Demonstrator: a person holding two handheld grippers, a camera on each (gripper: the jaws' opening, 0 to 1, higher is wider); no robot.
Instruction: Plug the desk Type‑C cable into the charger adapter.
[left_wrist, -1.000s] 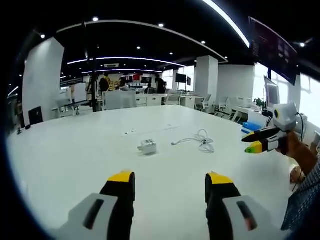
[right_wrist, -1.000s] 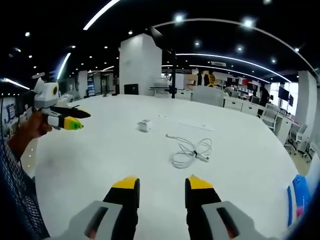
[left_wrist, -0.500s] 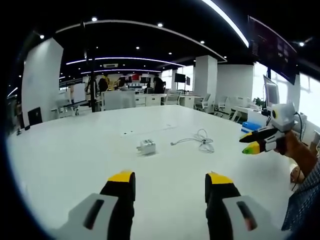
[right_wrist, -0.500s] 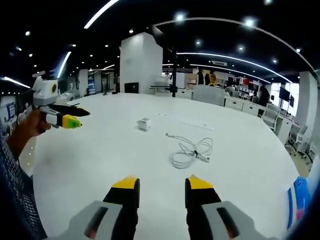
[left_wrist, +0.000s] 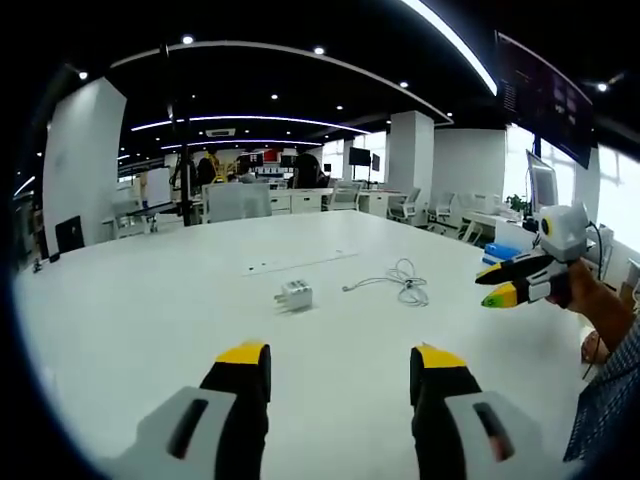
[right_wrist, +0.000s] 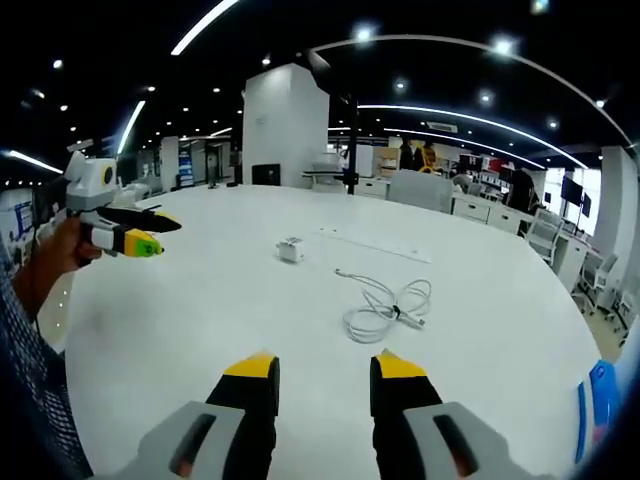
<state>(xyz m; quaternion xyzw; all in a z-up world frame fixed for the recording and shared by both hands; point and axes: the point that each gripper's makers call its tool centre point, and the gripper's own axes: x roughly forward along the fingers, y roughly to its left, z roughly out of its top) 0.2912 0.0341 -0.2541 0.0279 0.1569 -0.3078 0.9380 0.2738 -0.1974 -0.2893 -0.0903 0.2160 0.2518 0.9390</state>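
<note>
left gripper (left_wrist: 340, 362): jaws apart, I'm holding nothing
right gripper (right_wrist: 324, 371): jaws apart, empty
charger adapter (left_wrist: 296, 294): mid-table (left_wrist: 120, 310), port unreadable
Type-C cable (left_wrist: 400, 281): coiled beside it, plug too small

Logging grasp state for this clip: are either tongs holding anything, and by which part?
Nothing is held. The left tongs and right tongs are both open above the table; the charger adapter and coiled cable lie untouched.

I see a broad white table (left_wrist: 120, 310) in an open office, a white pillar (left_wrist: 412, 155) behind it, chairs (left_wrist: 412, 207) and desks further back, a monitor (left_wrist: 543, 186), and ceiling light strips (right_wrist: 200, 27) overhead.
</note>
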